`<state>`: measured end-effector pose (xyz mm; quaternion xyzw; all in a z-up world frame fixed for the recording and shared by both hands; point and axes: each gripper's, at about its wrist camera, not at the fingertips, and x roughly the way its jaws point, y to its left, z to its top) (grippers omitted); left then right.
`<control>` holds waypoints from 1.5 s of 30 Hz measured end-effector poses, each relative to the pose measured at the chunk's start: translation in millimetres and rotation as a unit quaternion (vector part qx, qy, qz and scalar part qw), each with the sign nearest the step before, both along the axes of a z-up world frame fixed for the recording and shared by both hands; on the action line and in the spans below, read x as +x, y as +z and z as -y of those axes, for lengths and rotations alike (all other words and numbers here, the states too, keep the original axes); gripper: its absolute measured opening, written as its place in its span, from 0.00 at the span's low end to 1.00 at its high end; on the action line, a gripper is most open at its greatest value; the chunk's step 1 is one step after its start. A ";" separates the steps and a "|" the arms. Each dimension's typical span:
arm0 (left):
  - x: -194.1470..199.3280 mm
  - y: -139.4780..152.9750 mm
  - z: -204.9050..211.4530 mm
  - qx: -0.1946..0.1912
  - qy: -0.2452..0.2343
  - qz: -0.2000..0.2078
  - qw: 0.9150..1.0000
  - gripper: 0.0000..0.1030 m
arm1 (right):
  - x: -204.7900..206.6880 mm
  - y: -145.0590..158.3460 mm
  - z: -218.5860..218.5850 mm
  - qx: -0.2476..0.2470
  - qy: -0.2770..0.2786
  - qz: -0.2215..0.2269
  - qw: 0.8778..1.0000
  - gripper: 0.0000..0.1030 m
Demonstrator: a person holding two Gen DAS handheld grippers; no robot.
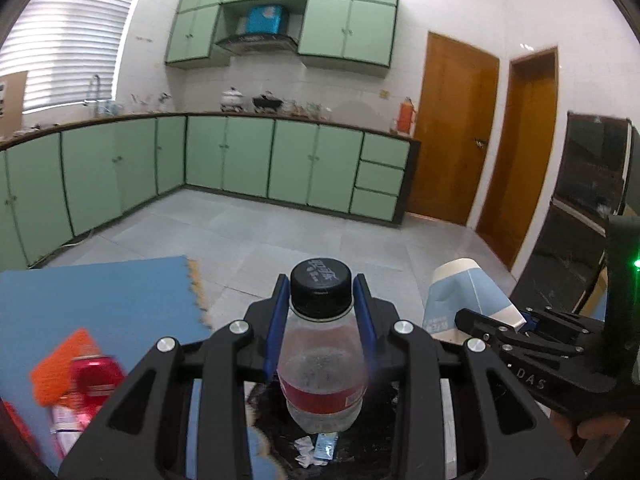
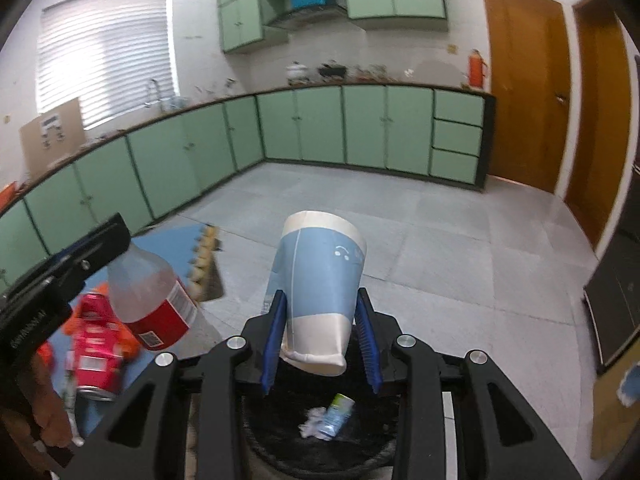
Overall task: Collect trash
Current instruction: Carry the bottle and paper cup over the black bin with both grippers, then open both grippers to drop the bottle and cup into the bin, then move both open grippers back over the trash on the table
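My left gripper (image 1: 320, 320) is shut on a clear plastic bottle (image 1: 320, 364) with a black cap and red label, held upright above a black-lined trash bin (image 1: 372, 432). The right gripper (image 2: 320, 332) is shut on a crushed blue-and-white paper cup (image 2: 320, 280), also above the bin (image 2: 280, 440). Inside the bin lie a crumpled white paper (image 2: 314, 424) and a small blue-green packet (image 2: 338, 414). Each view shows the other tool: the cup (image 1: 464, 296) at right in the left wrist view, the bottle (image 2: 154, 300) at left in the right wrist view.
A blue foam mat (image 1: 100, 304) lies on the grey tiled floor with a red can (image 2: 96, 356) and orange wrapper (image 1: 60, 364) on it. Green cabinets (image 1: 240, 160) line the far walls. Wooden doors (image 1: 452, 128) stand at right, dark furniture (image 1: 588, 184) nearer right.
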<state>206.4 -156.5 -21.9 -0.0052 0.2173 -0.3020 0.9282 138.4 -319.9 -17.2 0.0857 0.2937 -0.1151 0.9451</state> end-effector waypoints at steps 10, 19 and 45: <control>29.3 -44.0 30.7 0.028 -0.021 -0.044 0.998 0.53 | 23.6 -55.4 39.9 -0.014 -0.020 -0.054 0.998 0.52; 21.5 -21.5 -1.7 0.016 0.021 -0.031 0.999 0.65 | 9.9 -44.2 26.5 -0.035 -0.027 -0.038 0.998 0.76; -79.1 -2.4 -325.4 0.095 0.366 -0.010 0.926 0.72 | 0.3 -4.6 -230.1 -0.003 0.177 0.060 0.982 0.89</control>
